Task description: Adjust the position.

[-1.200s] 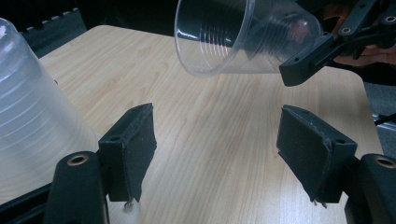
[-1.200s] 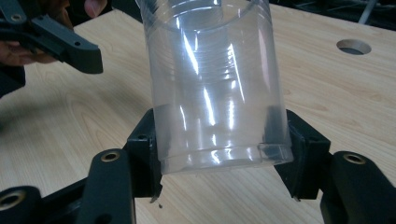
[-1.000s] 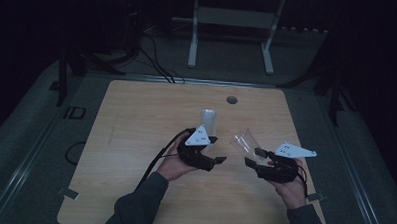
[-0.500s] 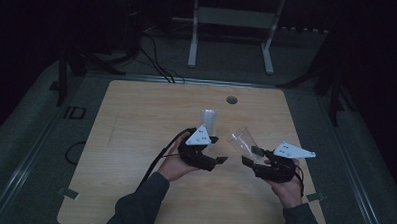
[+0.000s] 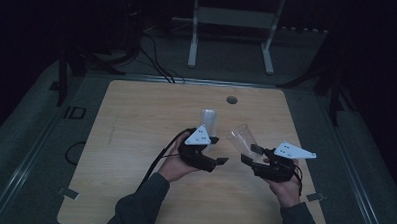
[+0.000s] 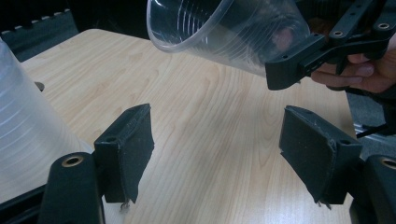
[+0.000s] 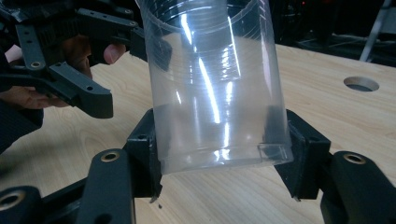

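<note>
My right gripper (image 5: 249,153) is shut on the base of a clear plastic cup (image 5: 240,136), which tilts up and to the left above the wooden table (image 5: 136,130). In the right gripper view both pads press the cup (image 7: 215,84) near its bottom. My left gripper (image 5: 219,150) hovers just left of it, and its jaws have just been opening with nothing between them (image 6: 215,135). A second clear cup (image 5: 208,120) stands upright on the table just beyond the left gripper, and its wall (image 6: 18,116) is outside the left jaw. The held cup's mouth (image 6: 224,28) points toward the left gripper.
A round cable hole (image 5: 231,99) lies in the table's far part. A white metal frame (image 5: 229,23) stands on the floor behind the table. Black cables (image 5: 158,65) run along the floor at the back left. Tape tabs mark the table's front corners.
The held cup leans slightly further toward the left gripper. Both hands stay where they were, and the standing cup has not moved.
</note>
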